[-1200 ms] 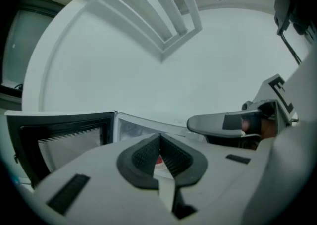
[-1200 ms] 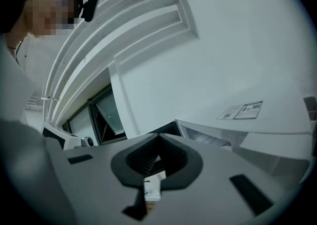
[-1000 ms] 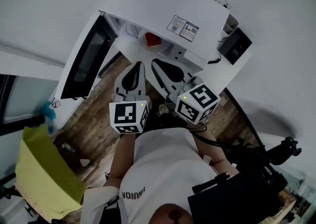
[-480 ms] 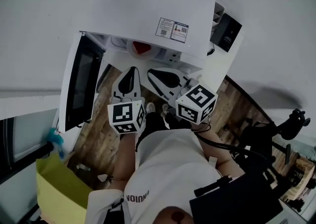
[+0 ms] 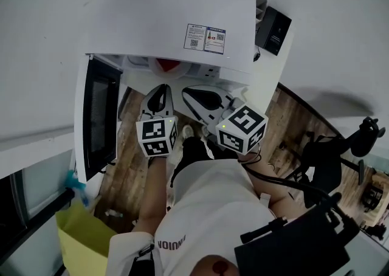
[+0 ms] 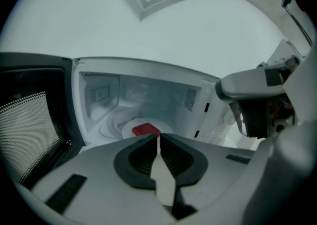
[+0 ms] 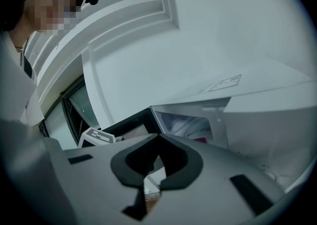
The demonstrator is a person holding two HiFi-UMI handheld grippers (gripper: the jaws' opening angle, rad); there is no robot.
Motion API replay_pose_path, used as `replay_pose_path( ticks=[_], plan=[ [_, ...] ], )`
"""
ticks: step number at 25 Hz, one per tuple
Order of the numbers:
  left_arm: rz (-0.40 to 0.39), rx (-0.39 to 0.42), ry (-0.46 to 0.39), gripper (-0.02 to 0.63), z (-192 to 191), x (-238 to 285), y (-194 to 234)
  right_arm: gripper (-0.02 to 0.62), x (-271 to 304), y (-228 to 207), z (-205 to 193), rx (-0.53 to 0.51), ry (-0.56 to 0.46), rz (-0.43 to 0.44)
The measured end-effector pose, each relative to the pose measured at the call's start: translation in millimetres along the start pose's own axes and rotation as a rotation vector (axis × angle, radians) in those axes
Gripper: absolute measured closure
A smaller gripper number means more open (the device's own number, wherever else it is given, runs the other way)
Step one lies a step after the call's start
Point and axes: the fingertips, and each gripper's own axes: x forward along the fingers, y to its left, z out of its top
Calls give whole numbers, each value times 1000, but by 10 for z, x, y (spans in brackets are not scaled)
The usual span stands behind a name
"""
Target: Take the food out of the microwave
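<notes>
The white microwave stands with its dark glass door swung out to the left. Inside, a red piece of food lies on a white plate on the turntable; the red food also peeks out under the top edge in the head view. My left gripper is shut and empty, just outside the opening and pointing at the food. My right gripper is beside it to the right, also shut and empty. From the right gripper view only a corner of the cavity shows.
A black box sits on the counter to the right of the microwave. The open door juts out on the left. On the wooden floor below are a yellow bag and, to the right, an office chair.
The head view has swung so the microwave sits more squarely ahead and the door looks more edge-on. Both grippers stay shut in front of the opening.
</notes>
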Motion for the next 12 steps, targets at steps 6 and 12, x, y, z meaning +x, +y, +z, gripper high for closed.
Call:
replay_pose_path(
  ticks=[6,12],
  plan=[
    [-27,-77,51,589,-197,179,61,574,7,-66,-26,7,6,-25],
    [-55,-175,116,511,-320,333,110,574,25,-107,-59,12,20,-35]
  ],
)
